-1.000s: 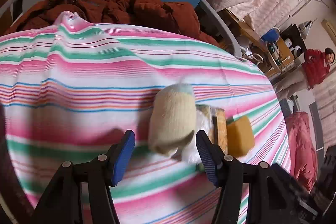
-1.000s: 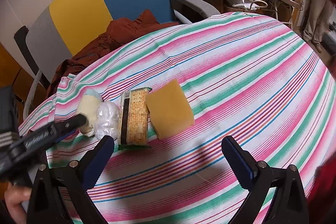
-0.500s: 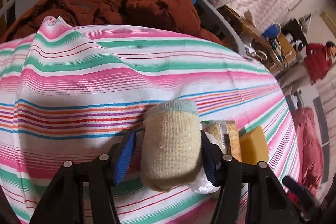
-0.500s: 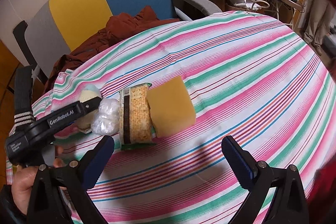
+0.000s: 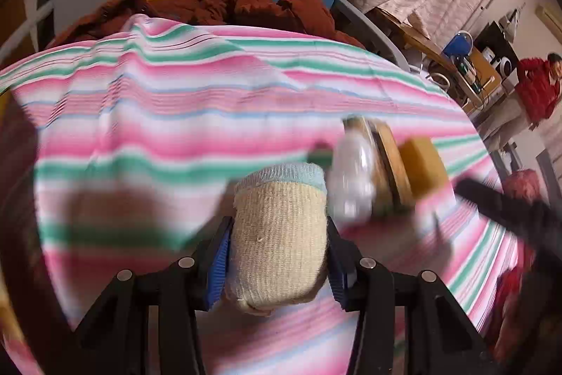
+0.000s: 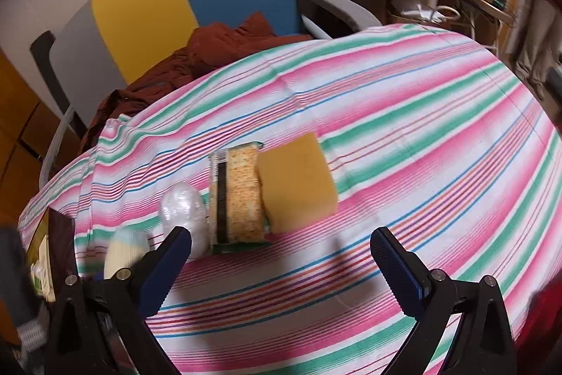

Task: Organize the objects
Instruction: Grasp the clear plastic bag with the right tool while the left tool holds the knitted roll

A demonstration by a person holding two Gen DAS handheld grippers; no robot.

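The rolled sock (image 5: 279,234) is now lifted off the striped bench (image 6: 404,136), clamped in the left tongs (image 5: 277,255). At two o'clock: plastic ball (image 5: 351,178), cracker pack (image 5: 390,164), sponge (image 5: 423,166). Right tongs (image 6: 281,262) gape empty.

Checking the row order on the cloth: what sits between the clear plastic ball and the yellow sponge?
The cracker packet lies between the clear plastic ball and the yellow sponge, flush against the sponge. The right wrist view shows it best.
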